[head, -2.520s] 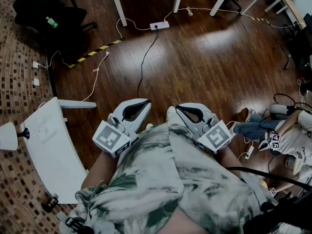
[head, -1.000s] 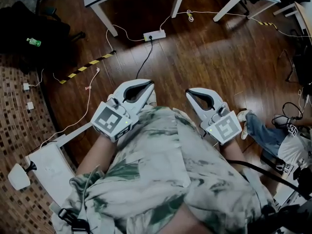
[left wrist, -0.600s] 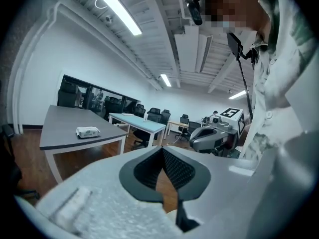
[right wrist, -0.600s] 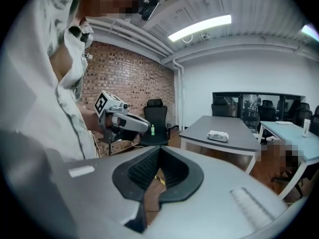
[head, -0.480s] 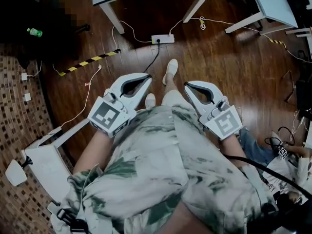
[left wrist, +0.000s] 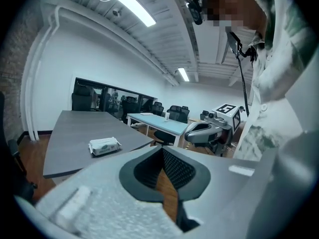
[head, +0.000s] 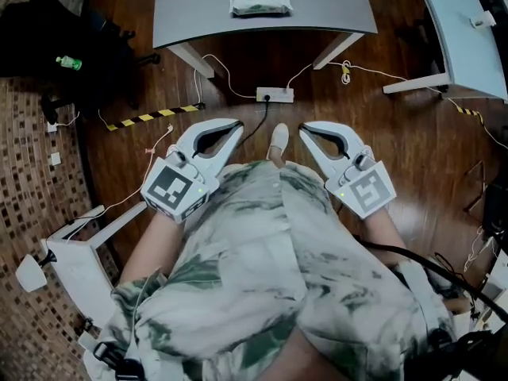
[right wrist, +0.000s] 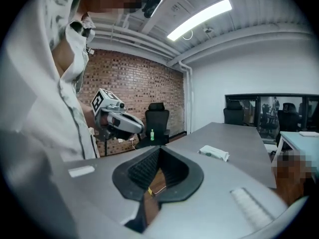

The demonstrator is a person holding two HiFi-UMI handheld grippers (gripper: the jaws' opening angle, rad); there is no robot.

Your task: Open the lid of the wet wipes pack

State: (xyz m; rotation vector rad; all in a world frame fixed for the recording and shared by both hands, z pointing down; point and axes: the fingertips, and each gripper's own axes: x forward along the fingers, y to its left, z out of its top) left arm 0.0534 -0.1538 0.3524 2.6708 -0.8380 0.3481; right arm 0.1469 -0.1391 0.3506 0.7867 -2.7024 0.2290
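Dark wooden floor (head: 413,149) fills most of the head view. The grey surface (head: 190,6) now lies across 12 o'clock; half a second ago only its near edge and legs showed. The person is walking up to it. The wet wipes pack (head: 260,0) has come into view with it, lying flat mid-surface, well apart from both tools. Left hand-held gripper (head: 236,125) and right hand-held gripper (head: 302,128) are held at the waist, tips toward 12 o'clock, jaws closed on nothing. Judgement: this is the approach only, with the lid untouched and out of reach. The pack's long axis runs 9 to 3 o'clock, parallel to the near edge. Lid hinge side is too small to read.
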